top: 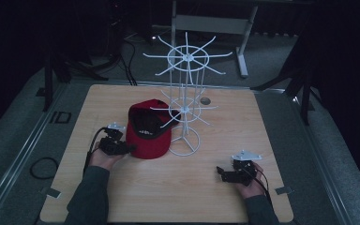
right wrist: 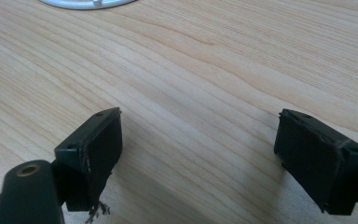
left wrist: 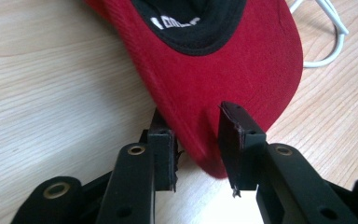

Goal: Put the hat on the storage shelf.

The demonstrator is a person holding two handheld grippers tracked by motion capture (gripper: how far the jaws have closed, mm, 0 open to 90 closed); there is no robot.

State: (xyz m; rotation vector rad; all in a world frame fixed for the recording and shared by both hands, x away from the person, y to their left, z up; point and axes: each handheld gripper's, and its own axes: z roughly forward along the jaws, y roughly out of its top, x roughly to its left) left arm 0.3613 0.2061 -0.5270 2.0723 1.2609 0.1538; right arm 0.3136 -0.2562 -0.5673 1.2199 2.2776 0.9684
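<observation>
A red cap [top: 147, 138] with a black lining lies on the wooden table [top: 168, 187], leaning against the base of a white wire rack [top: 186, 58]. My left gripper [top: 127, 149] is at the cap's left side. In the left gripper view its jaws stand close together on either side of the edge of the cap's brim [left wrist: 223, 65], so the left gripper [left wrist: 198, 140] is shut on the brim. Near the table's front right, my right gripper [top: 221, 172] rests low over bare wood. It is wide open [right wrist: 200, 128] with nothing between its jaws.
The rack has two tiers of spoke arms and a ring base [top: 186, 143] right of the cap; part of that base also appears in the gripper views [left wrist: 335, 37] [right wrist: 84, 2]. A small round grommet [top: 205, 101] sits at the table's far side. Dark floor and stands surround the table.
</observation>
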